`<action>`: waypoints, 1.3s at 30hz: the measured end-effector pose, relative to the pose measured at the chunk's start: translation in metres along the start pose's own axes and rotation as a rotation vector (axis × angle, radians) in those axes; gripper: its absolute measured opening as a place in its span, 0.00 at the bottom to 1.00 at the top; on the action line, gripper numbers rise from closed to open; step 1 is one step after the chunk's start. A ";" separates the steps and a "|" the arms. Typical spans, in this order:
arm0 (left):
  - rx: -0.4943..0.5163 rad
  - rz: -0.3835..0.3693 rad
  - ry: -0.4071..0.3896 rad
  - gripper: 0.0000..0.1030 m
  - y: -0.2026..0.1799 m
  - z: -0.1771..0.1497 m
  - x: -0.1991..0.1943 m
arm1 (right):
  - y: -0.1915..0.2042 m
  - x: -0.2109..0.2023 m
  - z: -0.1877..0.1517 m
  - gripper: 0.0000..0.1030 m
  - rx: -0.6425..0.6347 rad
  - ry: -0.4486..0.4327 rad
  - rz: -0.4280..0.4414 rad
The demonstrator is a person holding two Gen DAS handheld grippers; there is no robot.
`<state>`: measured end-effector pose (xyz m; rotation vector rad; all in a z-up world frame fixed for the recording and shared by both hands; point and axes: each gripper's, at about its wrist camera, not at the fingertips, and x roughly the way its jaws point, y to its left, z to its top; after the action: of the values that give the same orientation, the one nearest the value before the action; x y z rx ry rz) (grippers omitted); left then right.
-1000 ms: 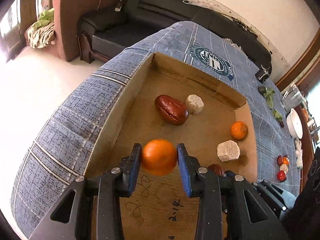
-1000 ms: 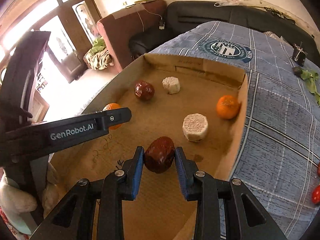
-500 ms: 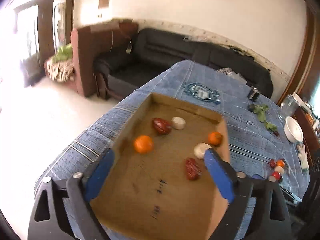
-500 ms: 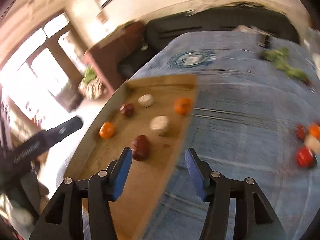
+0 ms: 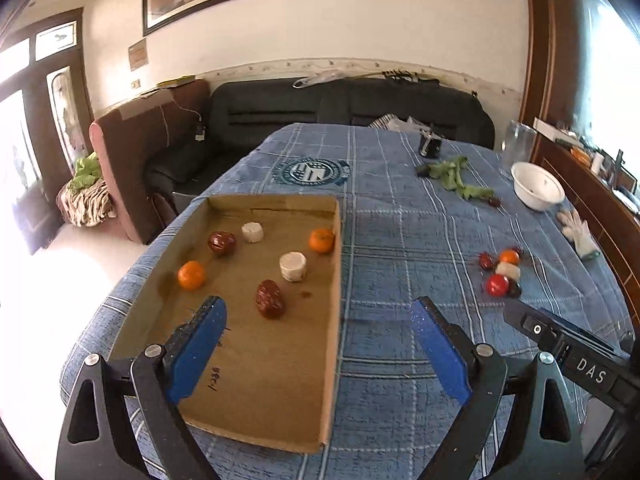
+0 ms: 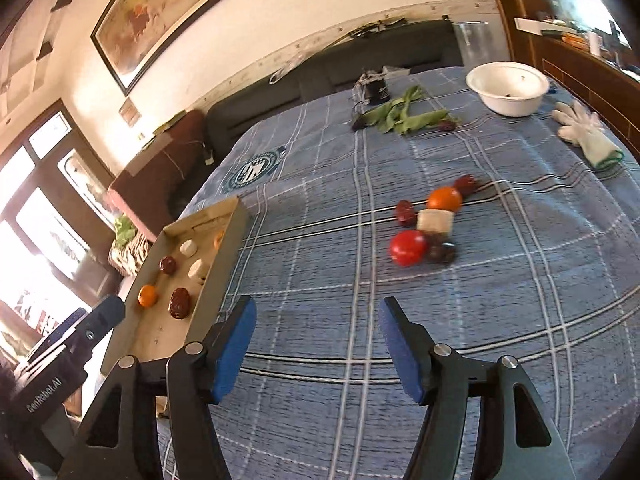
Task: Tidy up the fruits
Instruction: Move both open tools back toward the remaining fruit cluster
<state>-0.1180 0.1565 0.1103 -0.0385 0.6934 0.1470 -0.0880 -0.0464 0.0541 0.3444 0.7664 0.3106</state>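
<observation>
A shallow cardboard tray lies on the blue checked tablecloth. In it are two oranges, two dark red dates and two white pieces. My left gripper hangs open above the tray's near right wall, with nothing between its fingers. To the right on the cloth sits a loose pile: a red tomato, an orange, a white piece and dark dates. My right gripper is above bare cloth short of the pile, its jaws opening and empty.
A white bowl, green leaves, a white glove and a small black object lie at the far right of the table. A dark sofa stands behind it, a wooden cabinet along the right.
Both grippers opened, leaving the orange and the red date in the tray, then drew back and up. The right one swung right, toward the loose pile.
</observation>
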 end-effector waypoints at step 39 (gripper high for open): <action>0.041 -0.178 0.085 0.88 -0.036 -0.022 0.028 | -0.107 -0.020 0.016 0.68 0.089 0.023 -0.207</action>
<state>-0.1051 0.1229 0.0747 -0.0669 0.7742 -0.0399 -0.0746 -0.1538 0.0331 0.3425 0.8326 0.0855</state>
